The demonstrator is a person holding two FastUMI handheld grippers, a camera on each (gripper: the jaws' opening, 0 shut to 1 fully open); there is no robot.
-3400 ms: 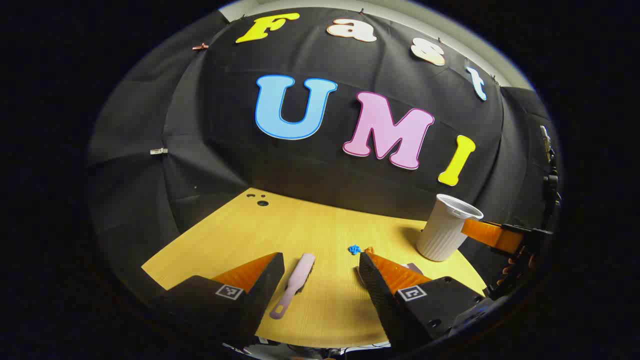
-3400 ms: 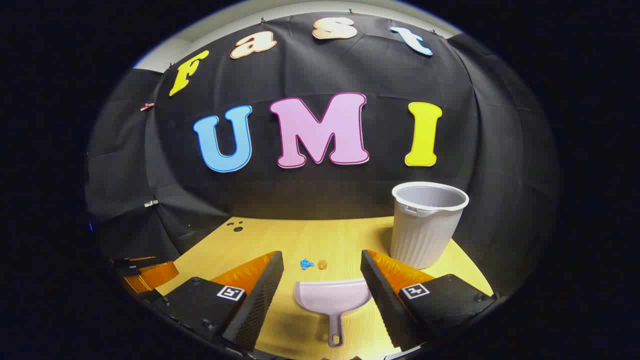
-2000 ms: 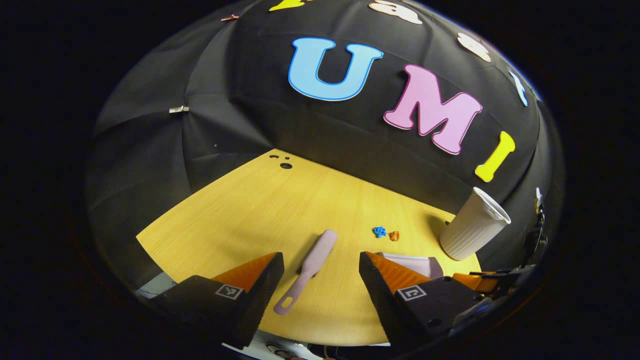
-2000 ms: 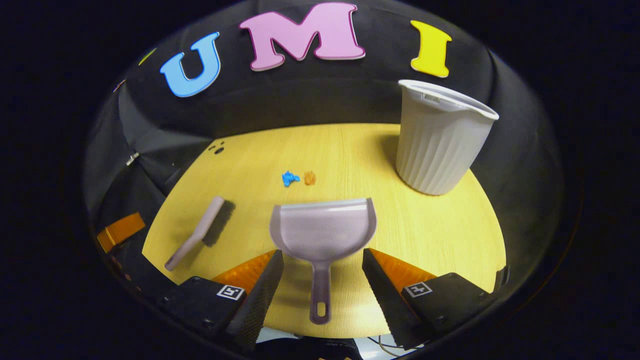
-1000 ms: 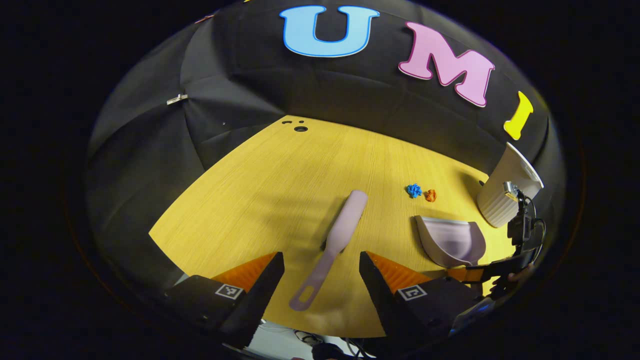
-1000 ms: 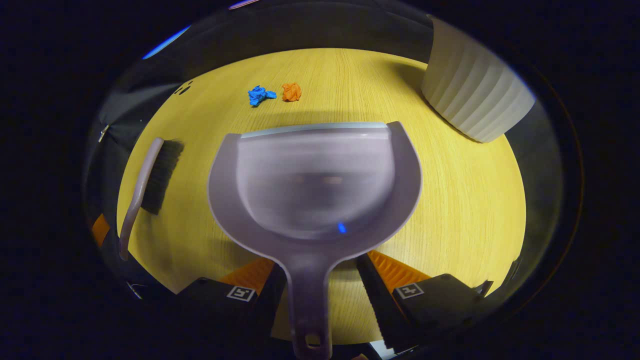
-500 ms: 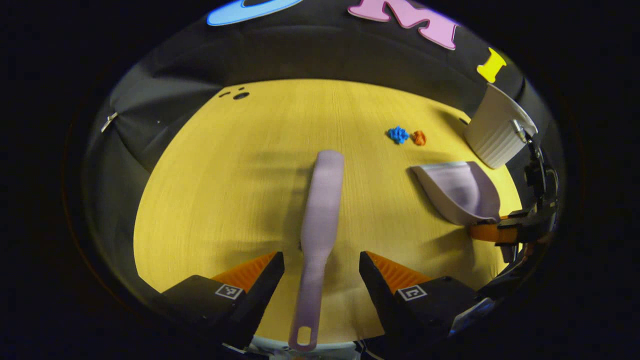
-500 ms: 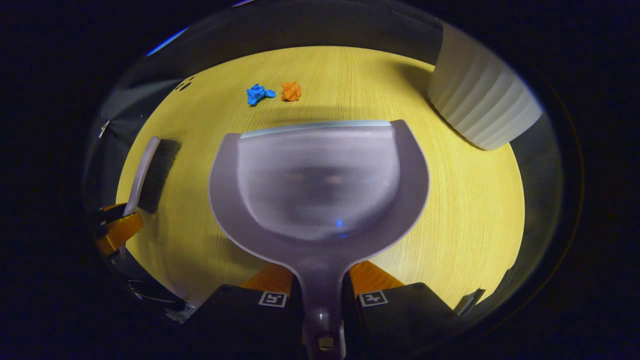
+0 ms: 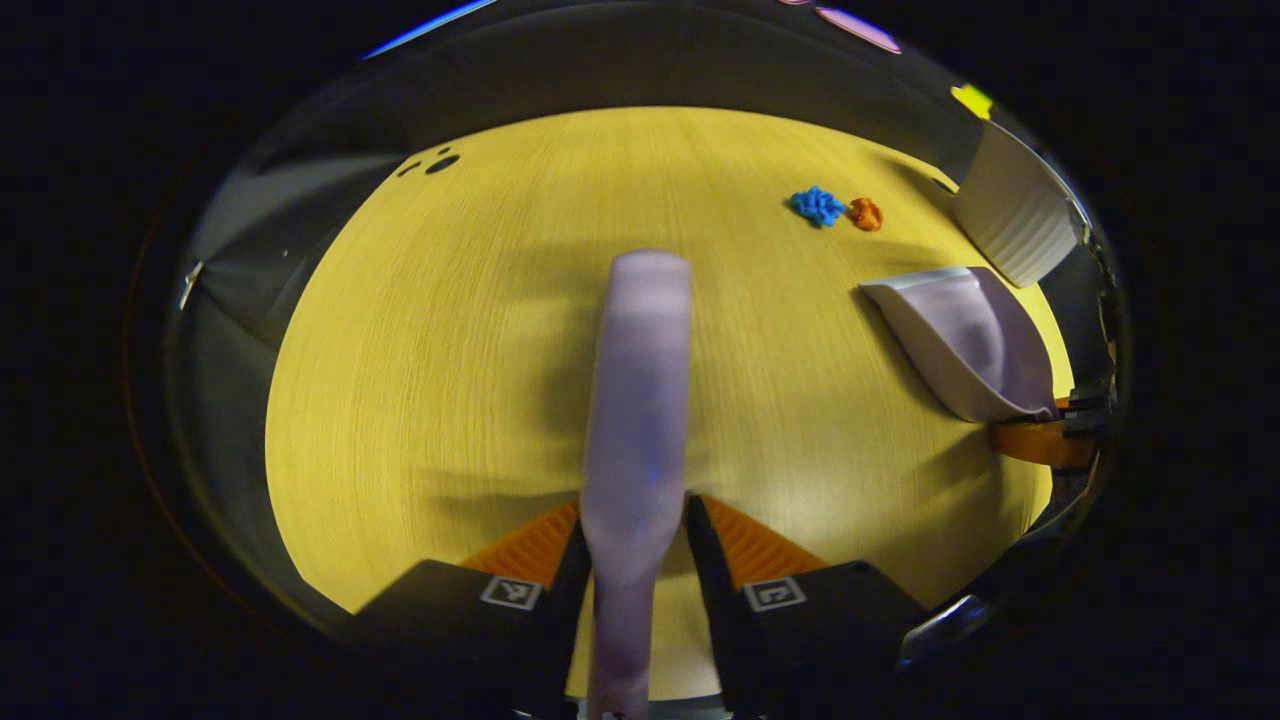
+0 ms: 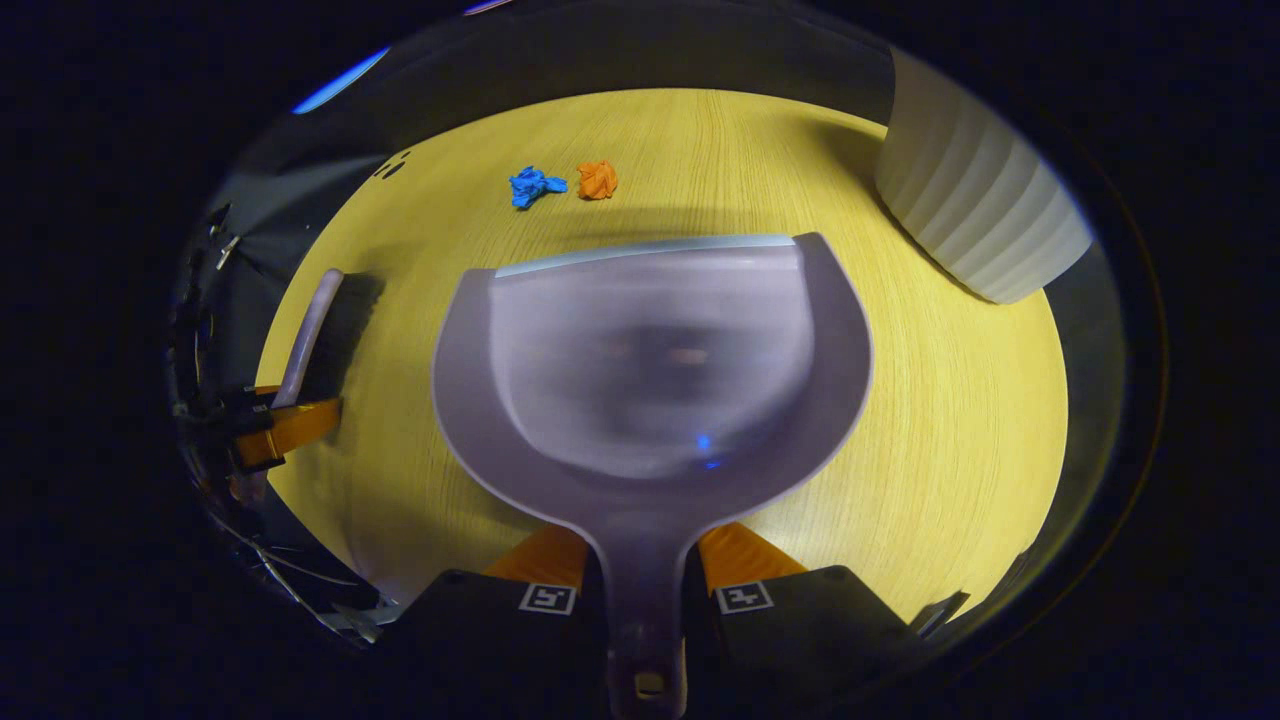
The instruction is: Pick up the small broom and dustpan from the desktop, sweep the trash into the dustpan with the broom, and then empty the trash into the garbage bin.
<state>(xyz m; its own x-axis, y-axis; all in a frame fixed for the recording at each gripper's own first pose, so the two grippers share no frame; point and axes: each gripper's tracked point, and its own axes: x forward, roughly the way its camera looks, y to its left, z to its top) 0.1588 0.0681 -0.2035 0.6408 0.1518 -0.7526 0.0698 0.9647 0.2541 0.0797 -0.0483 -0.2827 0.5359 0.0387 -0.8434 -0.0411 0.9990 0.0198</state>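
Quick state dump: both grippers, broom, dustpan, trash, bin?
left gripper: shut on the broom's handle
right gripper: shut on the dustpan's handle
broom: gripped, lying along the desktop
dustpan: gripped, pan empty
blue scrap, orange scrap: loose on the desktop, unswept
bin: upright

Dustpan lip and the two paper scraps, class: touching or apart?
Apart. In the right gripper view, bare desk separates the dustpan lip from the blue scrap and orange scrap.

broom bristles hidden; bin cropped
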